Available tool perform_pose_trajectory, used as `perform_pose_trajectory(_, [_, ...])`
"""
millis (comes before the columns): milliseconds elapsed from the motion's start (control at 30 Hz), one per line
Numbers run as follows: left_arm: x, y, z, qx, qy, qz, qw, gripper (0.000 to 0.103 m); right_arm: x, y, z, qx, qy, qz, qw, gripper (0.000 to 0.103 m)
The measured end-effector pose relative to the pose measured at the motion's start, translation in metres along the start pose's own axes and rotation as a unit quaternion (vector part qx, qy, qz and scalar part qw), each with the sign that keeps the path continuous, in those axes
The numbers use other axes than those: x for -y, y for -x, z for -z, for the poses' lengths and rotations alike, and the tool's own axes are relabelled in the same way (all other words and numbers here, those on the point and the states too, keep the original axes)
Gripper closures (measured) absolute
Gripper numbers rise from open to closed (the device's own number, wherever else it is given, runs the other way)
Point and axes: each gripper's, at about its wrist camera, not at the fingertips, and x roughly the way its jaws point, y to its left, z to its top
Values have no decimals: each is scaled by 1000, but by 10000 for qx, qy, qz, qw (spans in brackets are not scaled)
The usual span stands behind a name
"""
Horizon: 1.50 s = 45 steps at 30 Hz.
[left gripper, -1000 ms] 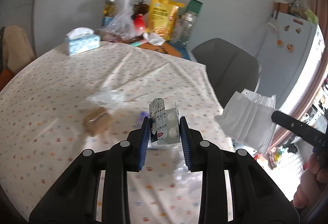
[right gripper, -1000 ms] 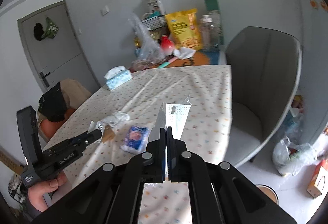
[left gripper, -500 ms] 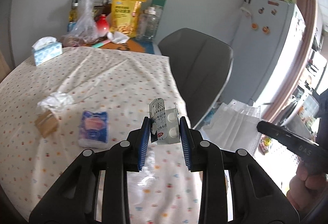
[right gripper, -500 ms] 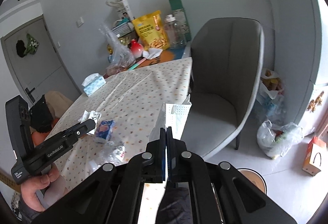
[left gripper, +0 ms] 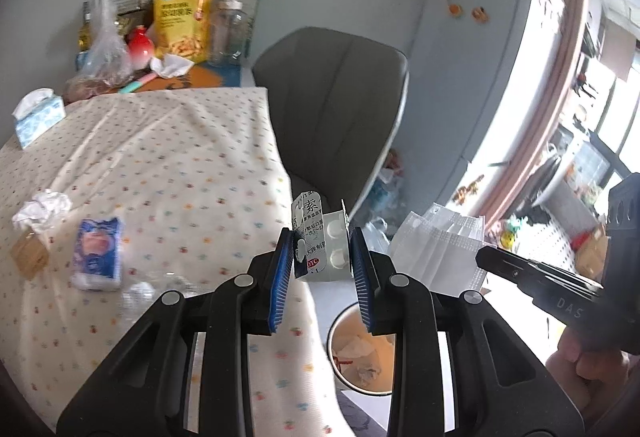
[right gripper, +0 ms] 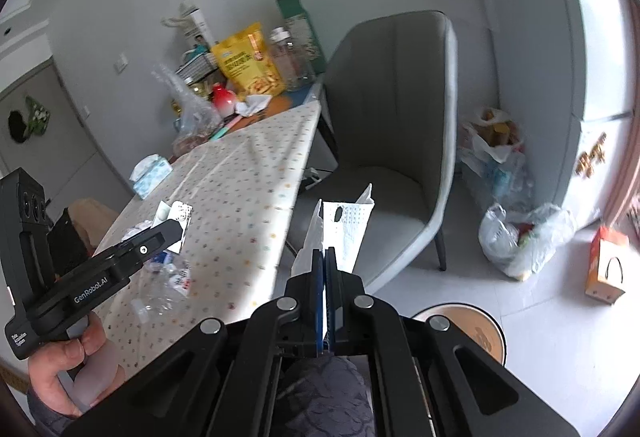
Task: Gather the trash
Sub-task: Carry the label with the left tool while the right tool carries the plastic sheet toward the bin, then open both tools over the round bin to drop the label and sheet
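My left gripper is shut on a small white medicine box with a pill blister, held past the table's right edge above a round bin on the floor. My right gripper is shut on a white face mask; the same mask shows to the right in the left wrist view. More trash lies on the dotted tablecloth: a blue packet, a crumpled tissue, a brown scrap and clear plastic. The bin also shows low in the right wrist view.
A grey chair stands at the table's right side. Snack bags, jars and a tissue box crowd the far end. Plastic bags and an orange carton sit on the floor by the fridge.
Both grippers have swung right, off the table toward the chair and floor, each keeping its load. The bin has come into view below them.
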Motion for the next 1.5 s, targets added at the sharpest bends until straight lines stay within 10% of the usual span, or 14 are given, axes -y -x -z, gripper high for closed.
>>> perform_pose_trajectory(900, [84,-103,34,-1148,-751,50,9905,74,152,-66,78,-709,-1364,483,9869,100])
perform_pose_trajectory(1000, [89,-111,38,-1273,-780,38,9888,74,166,-78,90,-908,-1563,564,9819,94])
perform_pose_trajectory(1067, [92,-116,39,-1325,-815,40,9878,74,176,-84,97,-1020,-1813,441,9771,36])
perform_pose_trajectory(1100, [93,-117,39,-1341,-836,43,9874,74,178,-79,99,-921,-1867,531,9766,29])
perform_pose_trajectory(1500, [136,-137,48,-1640,-1062,484,9795,71,211,-18,90,-407,-2026,852,9747,36])
